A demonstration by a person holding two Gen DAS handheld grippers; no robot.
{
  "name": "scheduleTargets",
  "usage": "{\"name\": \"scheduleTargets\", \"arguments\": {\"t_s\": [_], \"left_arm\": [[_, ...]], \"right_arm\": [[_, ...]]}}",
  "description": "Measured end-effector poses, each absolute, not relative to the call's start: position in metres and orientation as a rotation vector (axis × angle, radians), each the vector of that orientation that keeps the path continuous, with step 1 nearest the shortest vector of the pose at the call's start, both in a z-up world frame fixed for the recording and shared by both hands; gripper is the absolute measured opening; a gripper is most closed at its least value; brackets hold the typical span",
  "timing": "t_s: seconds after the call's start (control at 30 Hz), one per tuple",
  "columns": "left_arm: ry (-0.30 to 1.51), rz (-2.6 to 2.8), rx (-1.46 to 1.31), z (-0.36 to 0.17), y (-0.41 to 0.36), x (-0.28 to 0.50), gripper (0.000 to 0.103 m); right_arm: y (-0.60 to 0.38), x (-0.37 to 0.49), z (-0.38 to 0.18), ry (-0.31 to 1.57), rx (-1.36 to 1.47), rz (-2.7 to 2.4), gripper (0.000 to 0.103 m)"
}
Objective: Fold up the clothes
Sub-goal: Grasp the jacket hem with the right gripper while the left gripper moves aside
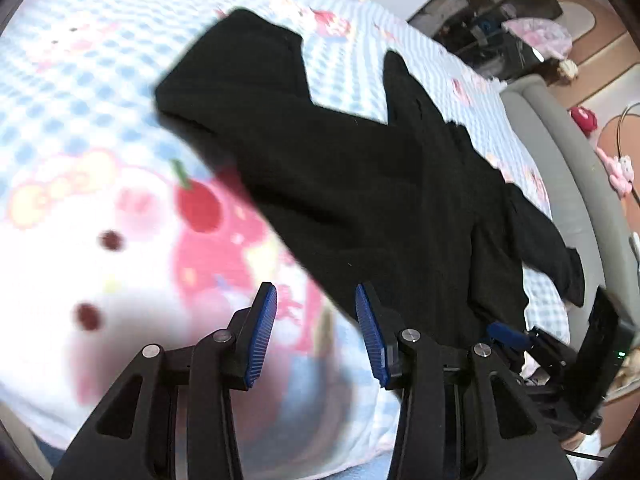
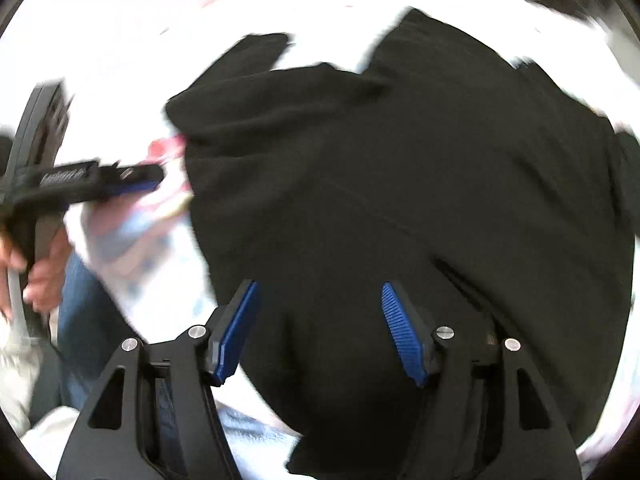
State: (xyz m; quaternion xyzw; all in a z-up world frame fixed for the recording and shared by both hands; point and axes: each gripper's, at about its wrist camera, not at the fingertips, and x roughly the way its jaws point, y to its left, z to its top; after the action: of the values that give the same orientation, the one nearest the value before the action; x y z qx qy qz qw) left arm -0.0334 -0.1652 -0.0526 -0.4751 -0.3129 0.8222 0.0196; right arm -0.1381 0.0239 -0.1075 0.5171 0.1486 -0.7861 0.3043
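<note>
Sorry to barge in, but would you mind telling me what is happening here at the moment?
A person holds a two-finger gripper in each hand over a black garment that lies spread, partly rumpled, on a bed with a blue-checked cartoon sheet. The left gripper is open above the sheet beside the garment's edge. The right gripper is open too, over the dark fabric. Neither grips the cloth. The right view is blurred, so the fold's progress is hard to judge.

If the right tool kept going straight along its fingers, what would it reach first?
Most likely the black garment: it fills the view ahead of the open right tool, spread on the patterned bedsheet. Motion blur makes depth uncertain.
</note>
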Motion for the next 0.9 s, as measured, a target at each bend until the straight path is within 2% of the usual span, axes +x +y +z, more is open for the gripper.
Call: {"name": "scheduleTargets", "arguments": {"t_s": [0.1,0.2,0.27,0.3,0.33,0.43,0.53,0.77,0.9], "left_arm": [[-1.000,2.540,-1.458,-0.063,-0.160,-0.032,0.046],[-1.041,2.531,-1.456,-0.074,-0.161,-0.024,0.046],[-1.044,2.520,-1.460,-0.078,-0.161,-0.021,0.046],[-1.028,2.518,-1.465,-0.079,-0.161,-0.021,0.046],[-1.009,2.518,-1.464,-0.079,-0.160,-0.022,0.046],[-1.004,2.514,-1.436,-0.076,-0.165,-0.022,0.046],[-1.024,2.513,-1.396,-0.074,-0.169,-0.028,0.046],[-1.053,2.483,-1.356,-0.076,-0.166,-0.058,0.046],[-1.165,2.416,-1.298,-0.089,-0.162,-0.089,0.046]], "right_arm": [[-0.025,-0.133,-0.106,0.485,1.276,-2.001,0.078],[-0.071,-0.126,-0.123,0.606,1.257,-1.927,0.079],[-0.090,-0.124,-0.143,0.684,1.255,-1.921,0.075],[-0.091,-0.126,-0.150,0.712,1.266,-1.951,0.059],[-0.092,-0.129,-0.157,0.730,1.278,-1.979,0.032],[-0.065,-0.147,-0.142,0.501,1.330,-2.043,0.010],[-0.016,-0.162,-0.125,0.350,1.342,-2.161,0.005],[0.096,-0.198,-0.087,-0.033,1.349,-2.410,0.006],[0.124,-0.194,-0.117,-0.112,1.478,-2.398,0.008]]}}
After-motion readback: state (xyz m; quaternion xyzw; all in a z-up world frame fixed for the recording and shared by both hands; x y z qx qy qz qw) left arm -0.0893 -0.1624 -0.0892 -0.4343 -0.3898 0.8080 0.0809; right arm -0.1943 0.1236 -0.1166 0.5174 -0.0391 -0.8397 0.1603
